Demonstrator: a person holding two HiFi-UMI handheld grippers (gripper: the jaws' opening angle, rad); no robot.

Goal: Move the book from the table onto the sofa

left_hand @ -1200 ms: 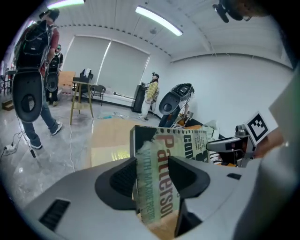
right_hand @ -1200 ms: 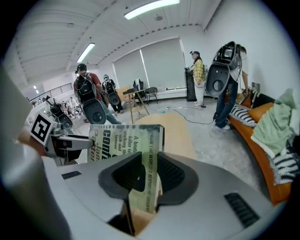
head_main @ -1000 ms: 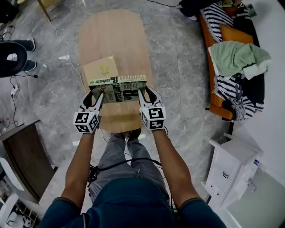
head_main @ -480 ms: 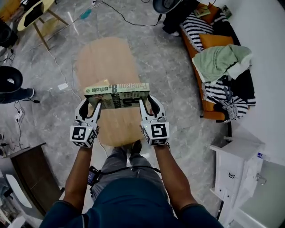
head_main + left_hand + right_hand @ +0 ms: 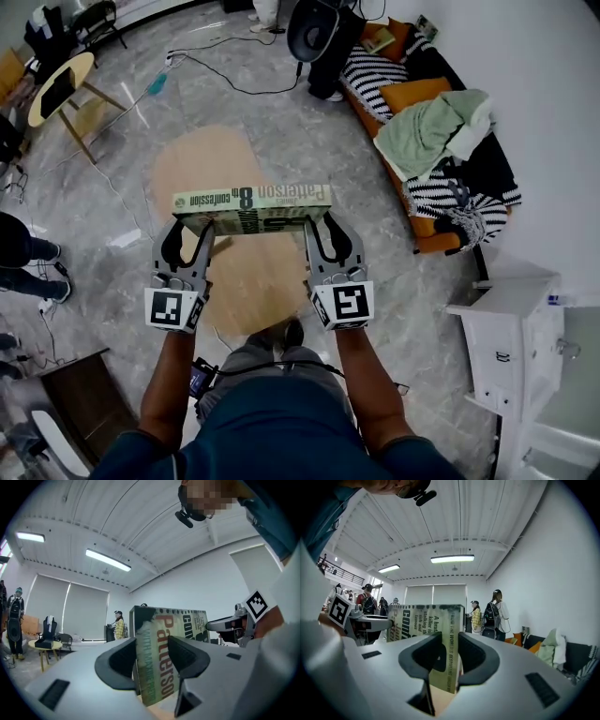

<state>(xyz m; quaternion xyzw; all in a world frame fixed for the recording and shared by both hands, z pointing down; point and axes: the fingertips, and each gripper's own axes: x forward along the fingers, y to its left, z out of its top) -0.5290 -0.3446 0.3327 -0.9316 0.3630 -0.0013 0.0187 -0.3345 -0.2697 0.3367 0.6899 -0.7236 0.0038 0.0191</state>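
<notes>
- since a second ago the book (image 5: pixel 251 208) is raised clear of the table (image 5: pixel 202 159), now well below it.
- it is held level in the air, spine up, between both tools.
- the left gripper (image 5: pixel 200 232) is pinched on one end, the right gripper (image 5: pixel 316 231) on the other.
- it is judged stiff and fairly heavy (glossy covers may slip), so both end grips are best kept.

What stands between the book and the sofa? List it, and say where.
Nothing visible: only bare floor separates the book from the sofa. But a green blanket and striped cushions cover most of the seat, so little room is free.
</notes>
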